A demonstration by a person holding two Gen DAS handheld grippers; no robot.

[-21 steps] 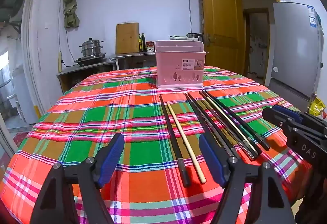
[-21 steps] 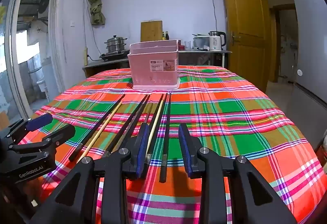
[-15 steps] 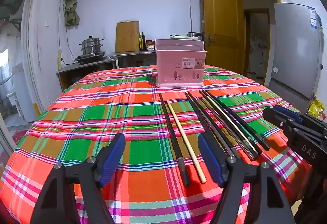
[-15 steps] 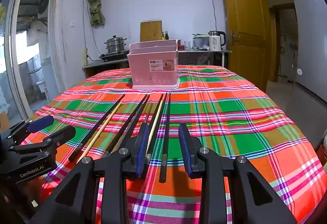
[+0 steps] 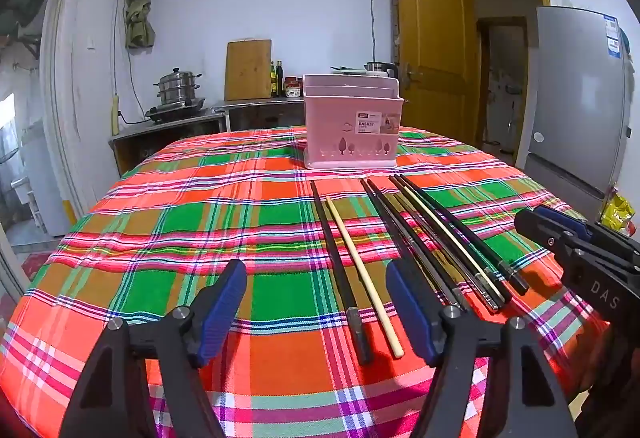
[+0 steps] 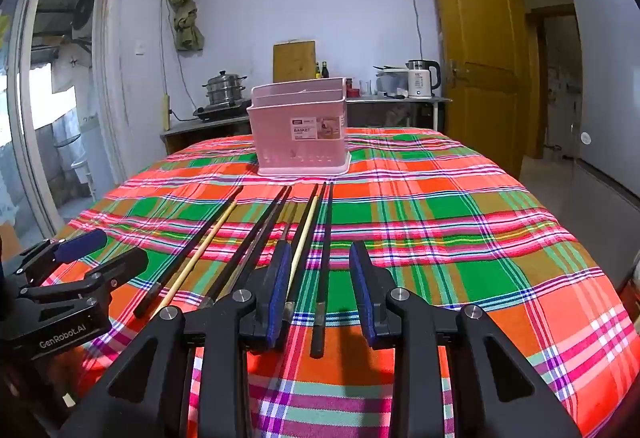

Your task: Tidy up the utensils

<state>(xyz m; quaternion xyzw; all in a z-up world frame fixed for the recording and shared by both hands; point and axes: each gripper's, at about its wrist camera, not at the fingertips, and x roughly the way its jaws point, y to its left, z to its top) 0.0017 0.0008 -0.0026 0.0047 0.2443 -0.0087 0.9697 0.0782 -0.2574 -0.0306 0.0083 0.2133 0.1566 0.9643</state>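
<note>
Looking through the left wrist view, I see my left gripper [image 5: 316,312] with its fingers spread wide and empty, tilted gently down over the near edge of the surface [image 5: 168,222]. One black chopstick [image 5: 340,274] and a pale wooden chopstick [image 5: 362,274] lie between the fingers' line, untouched; the pink basket [image 5: 352,126] stands near the far edge. I would lower over the butt ends and close on one stick only.

Through the right wrist view, my right gripper [image 6: 320,290] is open more narrowly, also empty and angled slightly down, straddling the rightmost black chopstick [image 6: 324,258] of the bundle. I judge centring on it before closing matters, since a neighbouring light chopstick [image 6: 302,246] sits just beside the left finger.
</note>
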